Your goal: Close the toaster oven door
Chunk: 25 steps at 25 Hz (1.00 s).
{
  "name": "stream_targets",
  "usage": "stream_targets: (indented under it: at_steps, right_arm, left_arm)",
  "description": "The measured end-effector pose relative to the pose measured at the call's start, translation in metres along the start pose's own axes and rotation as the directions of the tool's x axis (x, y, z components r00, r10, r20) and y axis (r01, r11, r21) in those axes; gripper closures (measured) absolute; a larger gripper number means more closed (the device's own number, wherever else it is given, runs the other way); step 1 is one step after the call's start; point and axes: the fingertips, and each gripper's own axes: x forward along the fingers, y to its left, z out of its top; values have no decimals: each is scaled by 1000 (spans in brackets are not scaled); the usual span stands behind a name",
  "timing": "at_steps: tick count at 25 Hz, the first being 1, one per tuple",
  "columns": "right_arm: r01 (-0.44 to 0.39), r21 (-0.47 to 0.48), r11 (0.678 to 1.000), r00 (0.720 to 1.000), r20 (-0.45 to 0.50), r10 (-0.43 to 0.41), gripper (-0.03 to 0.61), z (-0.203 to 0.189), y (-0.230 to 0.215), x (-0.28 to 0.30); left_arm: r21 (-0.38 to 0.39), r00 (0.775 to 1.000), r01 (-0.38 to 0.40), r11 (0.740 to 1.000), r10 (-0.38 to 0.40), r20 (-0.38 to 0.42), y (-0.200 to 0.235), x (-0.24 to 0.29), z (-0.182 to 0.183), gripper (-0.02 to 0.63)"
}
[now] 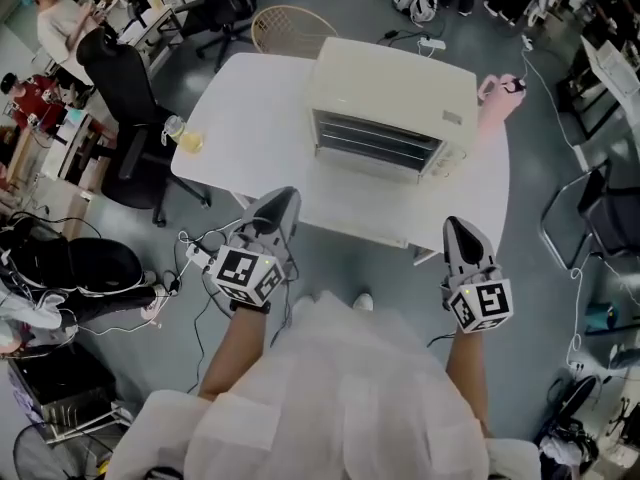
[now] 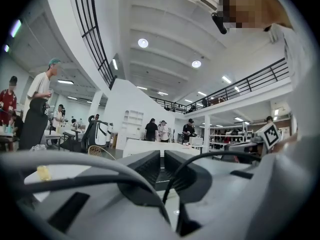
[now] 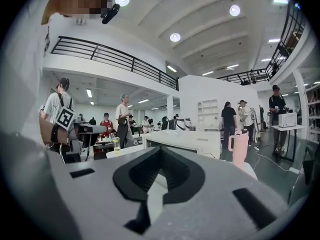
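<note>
Toaster oven [image 1: 392,93] sits toward the worktop's [image 1: 250,128] far right corner, racks exposed and facing the person. Left gripper [image 1: 286,196] and right gripper [image 1: 453,223] are closed and empty, held short of the near edge, presumably ahead of the reach.

**Operator:** Head view: which items are obscured?

**Technician:** The pink cup [image 1: 497,96] is partly hidden behind the toaster oven [image 1: 390,103]. The wicker chair [image 1: 290,28] is partly covered by the table [image 1: 250,118]. The oven's controls are too small to read. The contents of the glass [image 1: 185,138] cannot be identified.

**Operator:** And the gripper views?

**Technician:** Left gripper view: the fingers [image 2: 142,169] and a cable [image 2: 208,153] block most of the scene ahead. The dark strip between the fingers cannot be identified. Right gripper view: the fingers [image 3: 140,174] cover the oven's lower front.
</note>
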Motion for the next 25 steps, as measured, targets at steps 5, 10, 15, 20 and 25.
stream_targets:
  at_steps: [5,10,15,20,25]
  right_arm:
    - [65,-6,998,997,-37,-65,574,-3,26,11]
    - [93,-37,995,993,-73,-95,558,-11,52,21]
    - [96,-71,993,988,-113,-104,555,-29,75,31]
    - [79,-103,992,986,-138,-92,545,-40,95,37]
    - [26,-195,980,980,-187,-63,530,-52,115,50]
  left_arm:
    - [-19,997,70,997,-70,-22,24,1,1,594]
    - [-8,992,125,992,-125,-34,39,-5,-1,594]
    - [-6,988,145,989,-145,-55,59,-16,-17,594]
    - [11,984,157,988,-155,-89,69,-29,-30,594]
    - [19,984,158,987,-155,-92,78,-38,-32,594]
